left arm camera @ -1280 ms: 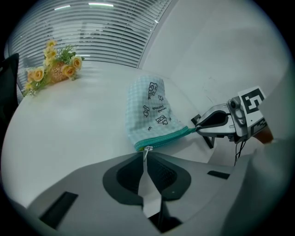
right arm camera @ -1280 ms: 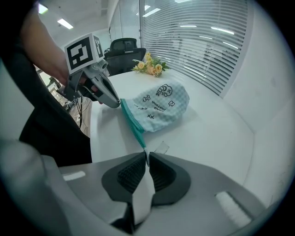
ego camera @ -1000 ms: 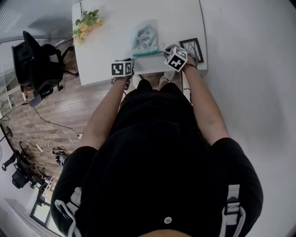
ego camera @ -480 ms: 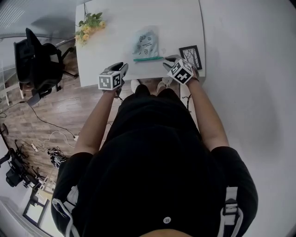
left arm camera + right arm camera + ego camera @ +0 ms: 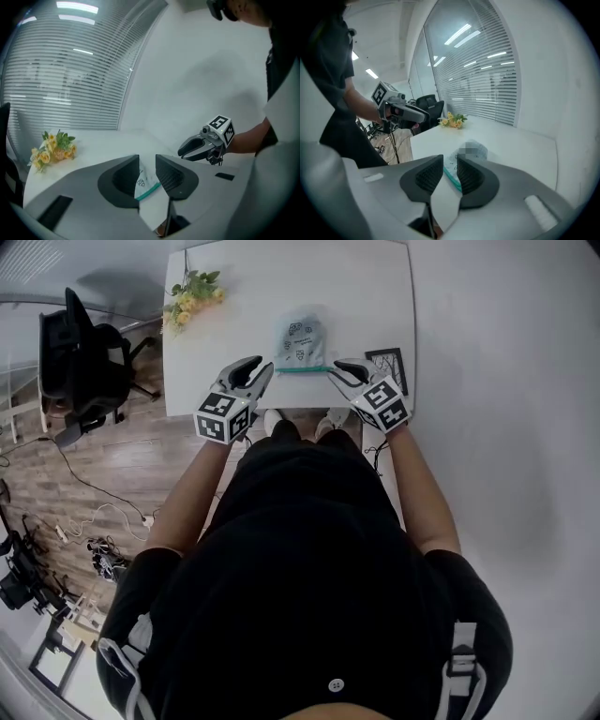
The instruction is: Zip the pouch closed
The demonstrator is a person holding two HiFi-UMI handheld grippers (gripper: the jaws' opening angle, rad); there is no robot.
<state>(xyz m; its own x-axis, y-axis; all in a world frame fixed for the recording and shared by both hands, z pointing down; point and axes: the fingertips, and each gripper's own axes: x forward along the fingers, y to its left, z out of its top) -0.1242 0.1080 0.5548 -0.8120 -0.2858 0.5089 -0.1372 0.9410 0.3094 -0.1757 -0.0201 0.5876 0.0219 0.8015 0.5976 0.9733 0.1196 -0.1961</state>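
The yellow flowers [image 5: 192, 298] are lying far off at the left corner of the white table [image 5: 366, 287]. They are well apart from everything else.

I am holding my left gripper [image 5: 258, 367] up in the air over the near edge of the table, tipping it down a bit. Its two fingers [image 5: 125, 174] are sitting a little way apart. There is nothing between them. I am only seeing the pouch [image 5: 300, 338] through the gap, lower down and farther off.

The pouch is lying flat in the middle of the table, near the edge by me. Its green zip strip [image 5: 305, 369] is running sideways, from my left gripper's side to my right one's, along the edge closest to me. Its other end is pointing away from me. I cannot tell if the zip is done up.

I am holding my right gripper [image 5: 337, 367] up in the air too. Its fingers [image 5: 471, 176] are also a little way apart and gripping nothing. It is not touching the pouch.

A small black picture frame [image 5: 386, 360] is lying flat just to the right.
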